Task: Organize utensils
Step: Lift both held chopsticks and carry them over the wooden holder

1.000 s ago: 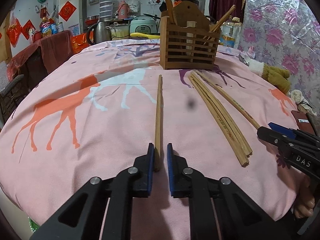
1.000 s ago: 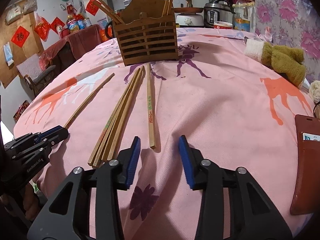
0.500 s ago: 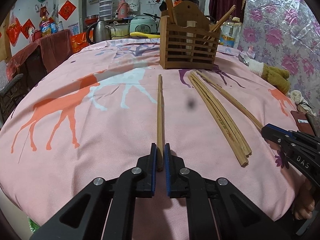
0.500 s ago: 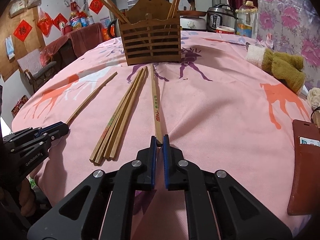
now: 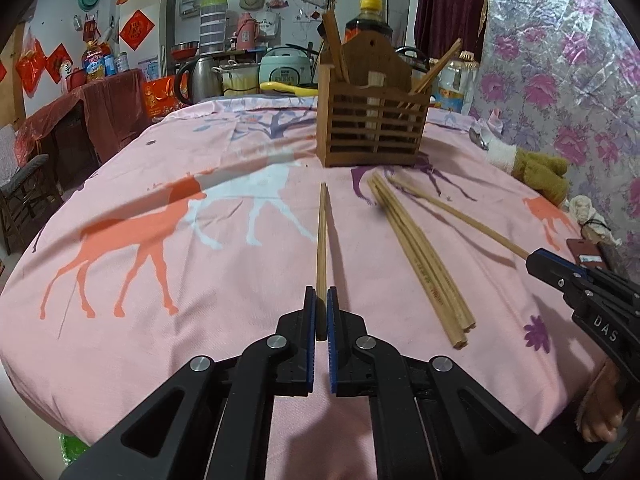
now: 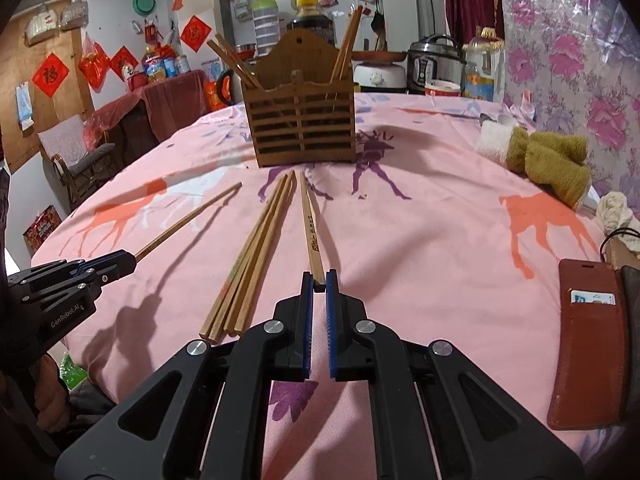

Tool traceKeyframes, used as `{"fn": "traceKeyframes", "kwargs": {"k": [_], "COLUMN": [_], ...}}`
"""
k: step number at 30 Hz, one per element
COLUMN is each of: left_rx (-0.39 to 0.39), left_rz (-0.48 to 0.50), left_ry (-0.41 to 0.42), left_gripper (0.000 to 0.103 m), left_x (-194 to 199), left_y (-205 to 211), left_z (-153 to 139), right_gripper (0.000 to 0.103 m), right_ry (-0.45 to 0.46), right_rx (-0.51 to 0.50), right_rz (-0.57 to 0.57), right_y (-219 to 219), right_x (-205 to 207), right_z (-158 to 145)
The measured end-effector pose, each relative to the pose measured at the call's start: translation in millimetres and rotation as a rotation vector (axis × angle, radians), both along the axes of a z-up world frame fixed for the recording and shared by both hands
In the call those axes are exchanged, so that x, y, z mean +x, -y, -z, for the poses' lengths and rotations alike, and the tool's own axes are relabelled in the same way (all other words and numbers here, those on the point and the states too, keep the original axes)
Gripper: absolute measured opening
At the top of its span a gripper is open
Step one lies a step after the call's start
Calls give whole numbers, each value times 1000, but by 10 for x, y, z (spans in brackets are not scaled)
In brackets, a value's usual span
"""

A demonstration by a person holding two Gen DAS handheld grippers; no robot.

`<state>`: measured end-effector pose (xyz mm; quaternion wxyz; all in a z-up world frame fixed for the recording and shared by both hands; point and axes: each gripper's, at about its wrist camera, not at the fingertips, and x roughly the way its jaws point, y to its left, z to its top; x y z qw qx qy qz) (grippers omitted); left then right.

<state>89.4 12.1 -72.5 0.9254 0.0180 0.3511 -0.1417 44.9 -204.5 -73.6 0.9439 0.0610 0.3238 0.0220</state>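
Observation:
My left gripper is shut on the near end of a single wooden chopstick, whose far tip points at the slatted wooden holder. My right gripper is shut on the near end of another chopstick that bears printed marks; it is raised a little off the cloth. A bundle of several chopsticks lies loose on the pink cloth between the two held ones. The holder stands upright at the far side with several chopsticks in it. Each gripper also shows in the other's view: the right gripper, the left gripper.
A brown-and-white stuffed toy lies at the right of the round table. A red-brown wallet case sits near the right front edge. Behind the holder stand a dark sauce bottle, a kettle and rice cookers. A chair stands left of the table.
Both grippers closed on their chopsticks, the right one from wide open. The right gripper then rose slightly, lifting its chopstick's near end. The left hand stayed in place.

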Motion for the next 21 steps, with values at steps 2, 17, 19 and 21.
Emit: {"fn": "traceKeyframes", "kwargs": {"k": [2, 17, 19, 21], "left_rx": [-5, -32, -28, -29], "left_rz": [-3, 42, 53, 58], "left_ry": [12, 95, 106, 119], "left_gripper": [6, 6, 6, 6], "left_x": [-28, -193, -199, -207], "left_y": [-14, 54, 78, 92], "left_z": [-70, -665, -724, -769], "right_gripper": [7, 7, 7, 10], "right_ry": [11, 169, 176, 164], "right_rx": [5, 97, 83, 73], "right_rz": [4, 20, 8, -8], "right_y": [23, 228, 212, 195], "right_x": [-20, -193, -173, -146], "right_z": [-47, -746, -796, -783]}}
